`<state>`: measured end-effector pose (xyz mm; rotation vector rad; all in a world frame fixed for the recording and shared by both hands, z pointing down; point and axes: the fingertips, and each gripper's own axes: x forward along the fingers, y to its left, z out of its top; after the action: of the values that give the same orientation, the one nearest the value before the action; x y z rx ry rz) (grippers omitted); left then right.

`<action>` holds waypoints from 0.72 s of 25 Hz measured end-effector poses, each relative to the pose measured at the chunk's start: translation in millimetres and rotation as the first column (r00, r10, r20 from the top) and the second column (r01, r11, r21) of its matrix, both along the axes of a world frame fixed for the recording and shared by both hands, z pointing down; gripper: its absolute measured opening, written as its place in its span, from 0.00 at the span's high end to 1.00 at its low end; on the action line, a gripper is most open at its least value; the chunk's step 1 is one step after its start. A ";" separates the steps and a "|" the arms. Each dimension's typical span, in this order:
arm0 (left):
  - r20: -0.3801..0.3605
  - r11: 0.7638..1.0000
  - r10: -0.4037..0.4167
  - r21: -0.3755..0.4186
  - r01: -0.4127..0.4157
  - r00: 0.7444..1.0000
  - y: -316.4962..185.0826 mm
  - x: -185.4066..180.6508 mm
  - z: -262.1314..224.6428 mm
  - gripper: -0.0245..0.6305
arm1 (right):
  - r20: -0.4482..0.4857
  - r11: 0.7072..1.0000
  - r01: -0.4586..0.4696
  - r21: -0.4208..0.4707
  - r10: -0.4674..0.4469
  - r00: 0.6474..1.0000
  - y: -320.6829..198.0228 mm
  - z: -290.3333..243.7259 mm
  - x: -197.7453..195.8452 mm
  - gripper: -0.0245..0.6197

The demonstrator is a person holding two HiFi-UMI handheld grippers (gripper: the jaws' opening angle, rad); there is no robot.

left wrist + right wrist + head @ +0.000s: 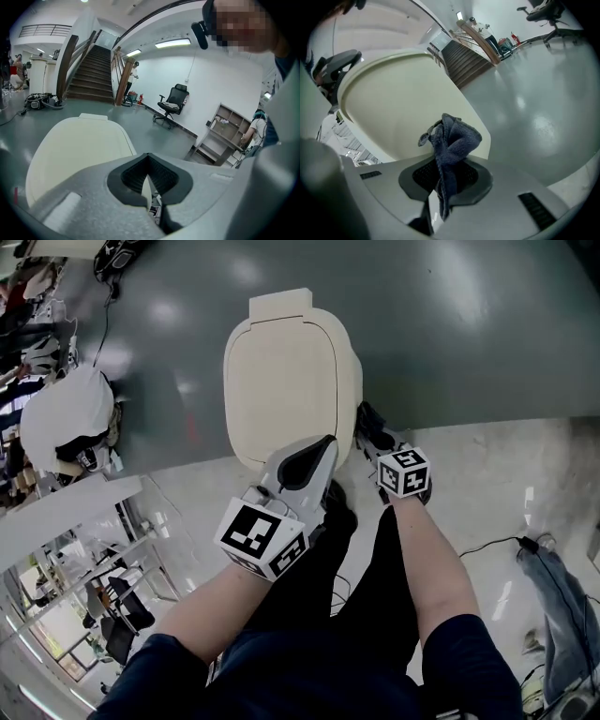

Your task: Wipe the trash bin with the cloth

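Cream plastic bin (291,381) stands upright on the floor (487,324), lid (281,395) closed, directly in front of the person.

Left gripper (319,451): jaws clenched, nothing between them. It hangs over the near edge of the lid. Whether it touches the lid cannot be told. Judged purpose: to steady the bin, or merely to wait clear of the working side.

Right gripper (367,418): jaws clamped on a dark blue-grey cloth (452,140). The cloth is pinched near its middle. A bunched fold stands forward of the jaw tips and a tail hangs back between them. Judged reason: the bunched end gives a soft pad to press on the plastic while the jaws themselves keep off it.

Position: the right gripper sits low at the bin's right side, below the lid rim. In the right gripper view the bin's side wall (403,103) fills the space just behind the cloth. The cloth is at or very near the wall, but contact cannot be confirmed.

Assessment: wiping of the right side wall is at hand or just under way. No dirt or wet mark is visible on the bin, so progress cannot be gauged.

Risk: the bin looks light, and a firm sideways push may shift it on the smooth floor unless the lid is held down.
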<state>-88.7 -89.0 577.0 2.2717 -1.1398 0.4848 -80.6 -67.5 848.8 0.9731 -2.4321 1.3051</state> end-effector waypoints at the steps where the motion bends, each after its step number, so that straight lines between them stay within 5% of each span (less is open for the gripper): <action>1: 0.001 1.000 -0.002 -0.001 0.002 1.000 2.1 -2.7 -0.5 0.96 | -0.012 1.000 -0.001 -0.015 0.001 1.000 0.5 13.1 -0.9 0.87; 12: 0.041 0.999 0.024 0.033 -0.025 0.999 26.0 -28.5 -9.8 0.96 | -0.113 0.992 -0.011 -0.128 -0.003 0.994 -5.8 104.5 -3.8 0.87; 18: 0.014 0.999 -0.024 0.036 0.023 1.000 36.1 -41.1 -28.8 0.96 | -0.135 0.992 0.013 -0.123 -0.030 0.990 2.1 62.7 11.6 0.87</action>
<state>-129.8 -52.8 548.2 2.2864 -1.1903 0.4751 -69.0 -65.4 911.5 0.9676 -2.2283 1.3167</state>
